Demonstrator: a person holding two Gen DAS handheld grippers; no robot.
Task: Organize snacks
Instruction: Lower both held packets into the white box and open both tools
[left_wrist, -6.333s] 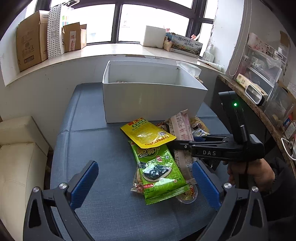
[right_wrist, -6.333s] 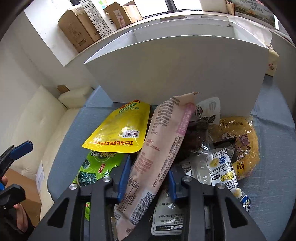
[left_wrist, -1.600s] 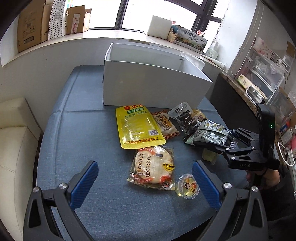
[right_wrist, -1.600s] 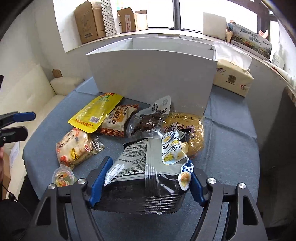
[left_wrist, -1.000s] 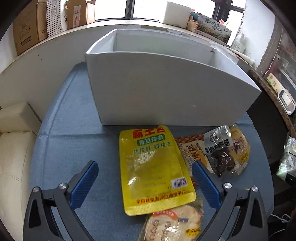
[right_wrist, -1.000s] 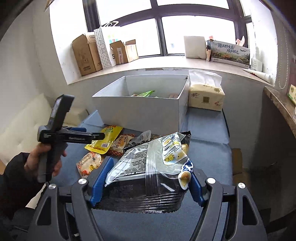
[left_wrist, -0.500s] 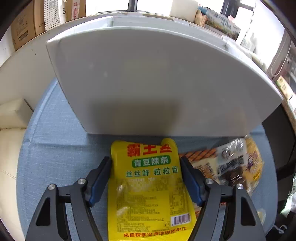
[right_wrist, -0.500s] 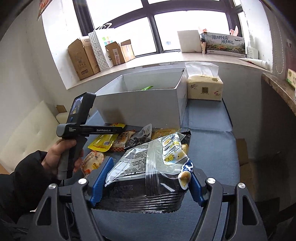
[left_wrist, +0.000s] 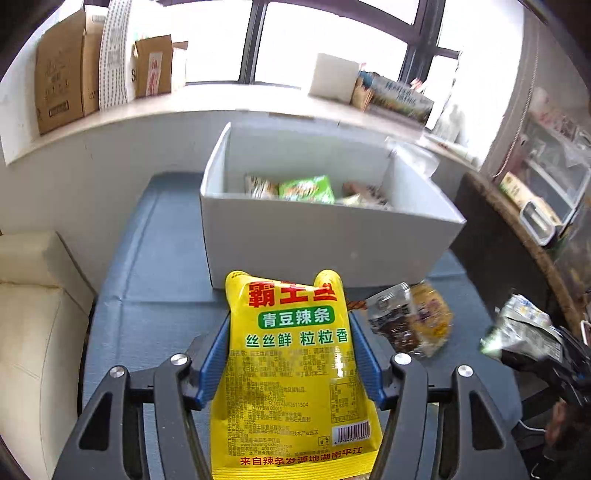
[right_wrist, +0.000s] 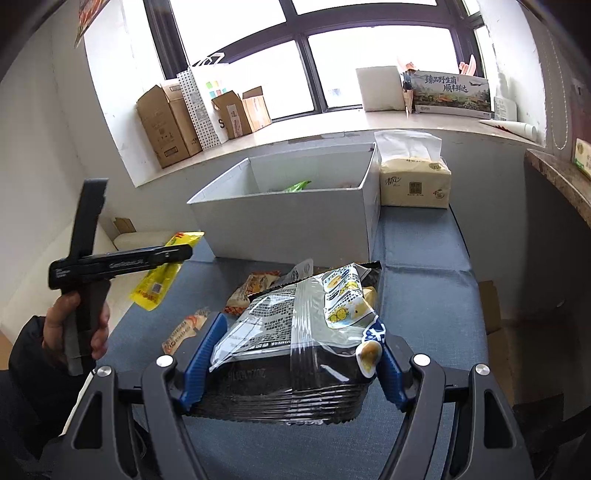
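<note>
My left gripper (left_wrist: 290, 354) is shut on a yellow snack pouch (left_wrist: 295, 373) and holds it lifted above the blue table, in front of the white box (left_wrist: 325, 247). The pouch also shows in the right wrist view (right_wrist: 166, 271), hanging from the left gripper (right_wrist: 184, 253). My right gripper (right_wrist: 295, 365) is shut on a black-and-clear snack pack (right_wrist: 299, 350), held above the table to the right. The box (right_wrist: 295, 225) holds several snacks, one green (left_wrist: 306, 189).
Loose snacks lie on the table (right_wrist: 421, 295) before the box: a dark clear packet (left_wrist: 399, 325), an orange packet (right_wrist: 255, 286), a round-cake packet (right_wrist: 184, 330). A tissue pack (right_wrist: 415, 179) stands right of the box. A cream sofa (left_wrist: 33, 332) is at left.
My left gripper closed on the yellow pouch and lifted it off the table, pulling back from the box. My right gripper stays shut on its pack, nearly still.
</note>
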